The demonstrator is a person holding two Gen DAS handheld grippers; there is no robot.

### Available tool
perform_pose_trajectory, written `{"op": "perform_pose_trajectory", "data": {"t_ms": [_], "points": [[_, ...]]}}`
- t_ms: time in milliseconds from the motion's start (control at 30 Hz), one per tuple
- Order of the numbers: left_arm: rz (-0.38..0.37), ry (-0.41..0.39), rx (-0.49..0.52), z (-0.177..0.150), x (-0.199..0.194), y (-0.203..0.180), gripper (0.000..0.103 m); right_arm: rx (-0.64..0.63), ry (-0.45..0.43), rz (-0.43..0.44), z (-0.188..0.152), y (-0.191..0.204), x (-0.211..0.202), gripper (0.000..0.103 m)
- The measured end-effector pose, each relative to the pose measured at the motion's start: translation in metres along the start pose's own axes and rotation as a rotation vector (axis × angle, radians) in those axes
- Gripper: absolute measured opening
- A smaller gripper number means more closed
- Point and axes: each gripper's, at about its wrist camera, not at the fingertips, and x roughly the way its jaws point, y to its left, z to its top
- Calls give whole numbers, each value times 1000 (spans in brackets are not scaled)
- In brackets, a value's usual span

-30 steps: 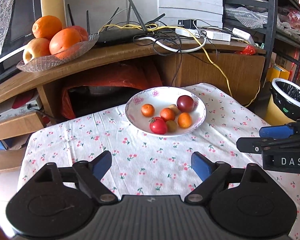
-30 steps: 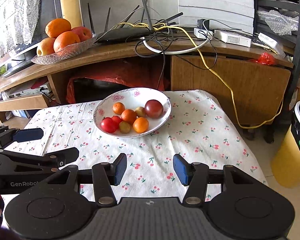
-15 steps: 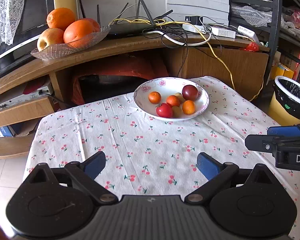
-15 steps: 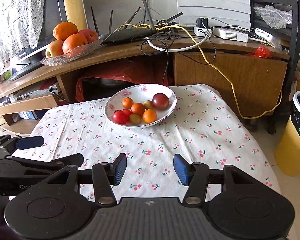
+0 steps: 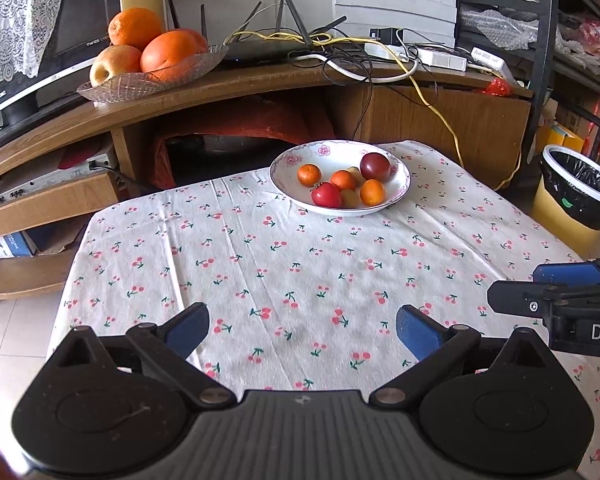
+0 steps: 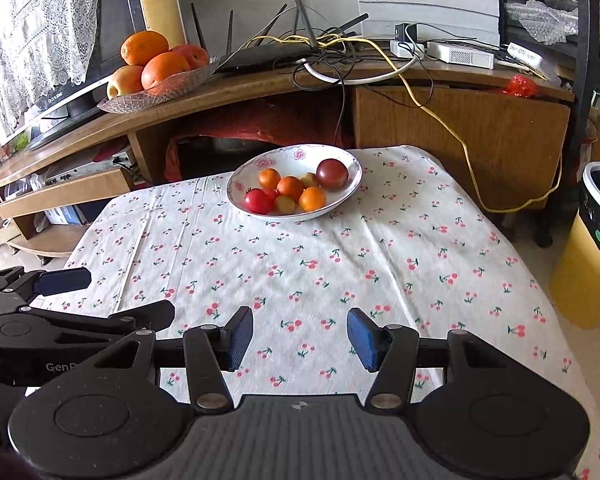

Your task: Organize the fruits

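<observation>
**Fruit bowl ahead of two empty grippers**

Bowl (image 5: 340,208) of small fruit stands on the cherry-print tablecloth (image 5: 300,272), near the table's far edge, well apart from both tools. It holds a dark red plum-like fruit (image 5: 375,166), a red tomato (image 5: 326,195), three small oranges (image 5: 309,174) and a few yellowish pieces; each is roughly round, so none shows a clear long axis or pointing direction, and the bowl itself is circular.

Left gripper (image 5: 302,330) hovers over the near part of the cloth, jaws spread wide with nothing between them. Right gripper (image 6: 300,338) sits alongside, jaws also spread and empty, though less widely.

Key relation: the bowl lies straight ahead of both tools, slightly right of centre in the left wrist view and about centred in the right wrist view (image 6: 296,216). Neither is plainly nearer; the right appears better aligned.

A second glass dish (image 5: 140,82) of larger oranges and an apple rests on the wooden shelf (image 5: 260,80) behind, to the left and higher, a likely destination, though that is a judgement only.
</observation>
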Motion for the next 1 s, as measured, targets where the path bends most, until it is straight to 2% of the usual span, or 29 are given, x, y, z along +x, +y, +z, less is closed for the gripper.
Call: {"op": "perform_pose_trajectory", "data": {"t_ms": [600, 867, 1000], "points": [[-33, 29, -65, -24, -26, 4, 103, 22, 15, 1, -31, 12, -28, 49], [19, 11, -15, -34, -38, -8, 103, 25, 18, 0, -38, 13, -33, 53], [15, 12, -4, -35, -41, -11, 103, 30, 16, 1, -39, 12, -36, 53]]}}
